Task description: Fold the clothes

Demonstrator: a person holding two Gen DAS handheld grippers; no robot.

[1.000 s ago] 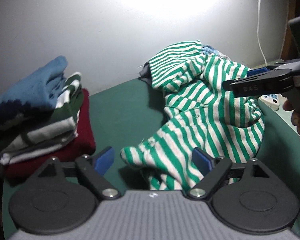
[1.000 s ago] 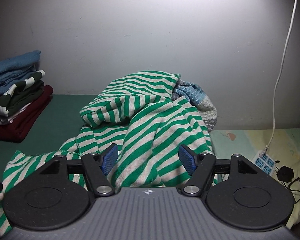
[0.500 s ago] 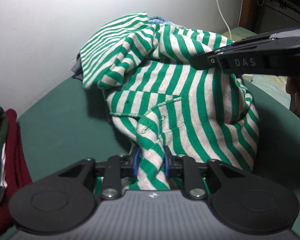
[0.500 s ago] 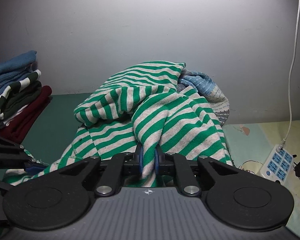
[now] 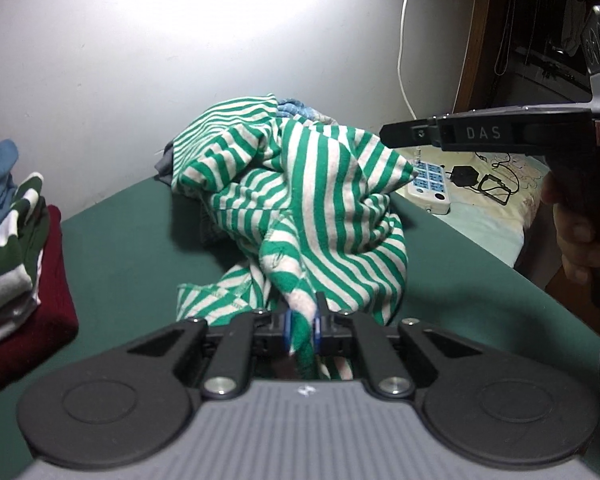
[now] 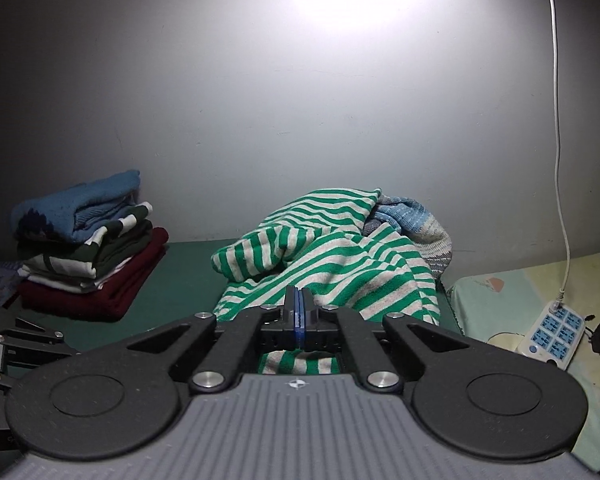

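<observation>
Both tongs clamped tight

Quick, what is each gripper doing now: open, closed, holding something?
Left gripper: closed on the striped shirt.
Right gripper: closed on the same shirt's edge.

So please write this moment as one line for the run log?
step: pick up striped hoodie | left claw: shut on hoodie fabric | right claw: shut on hoodie | folded stack: beside, untouched

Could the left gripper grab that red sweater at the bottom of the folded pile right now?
Probably not: the left gripper is shut on the striped top, and the red sweater lies under the other folded clothes.
</observation>
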